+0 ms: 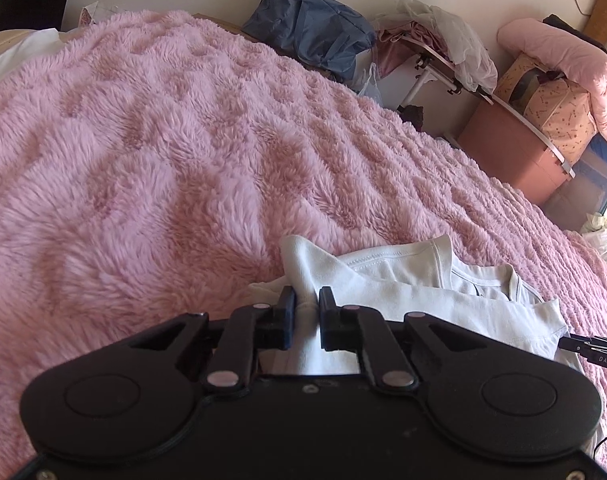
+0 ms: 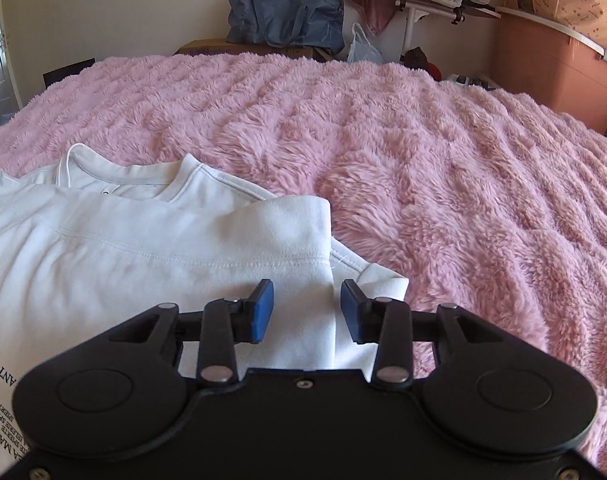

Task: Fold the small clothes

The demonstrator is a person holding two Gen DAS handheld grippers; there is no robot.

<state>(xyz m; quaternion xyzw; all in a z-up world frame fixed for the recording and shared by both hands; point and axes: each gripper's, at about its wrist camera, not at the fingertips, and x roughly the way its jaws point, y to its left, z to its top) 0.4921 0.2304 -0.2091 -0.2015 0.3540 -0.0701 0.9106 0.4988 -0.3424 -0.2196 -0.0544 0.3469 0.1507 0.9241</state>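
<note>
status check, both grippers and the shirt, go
Left gripper shut on white t-shirt. Right gripper open, fabric between its fingers. Shirt partly folded on pink blanket. Nothing in the way.

Ahead of both sets of jaws, open pink blanket (image 2: 423,152) is left unobstructed. Between and just beyond the jaws, passage is blocked by the bunched white shirt (image 2: 163,248).

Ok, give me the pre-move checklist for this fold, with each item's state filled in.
1. Left gripper pinching the white T-shirt: ok, fabric between near-closed fingers.
2. Right gripper gripping: not ok, jaws open, fabric loose between them.
3. Neckline visible and uncovered: ok.
4. Shirt lying flat: not ok, folded layer bunched.
5. Pink blanket beyond the shirt free for laying down: ok.
6. Hem alignment underneath: cannot tell.
</note>
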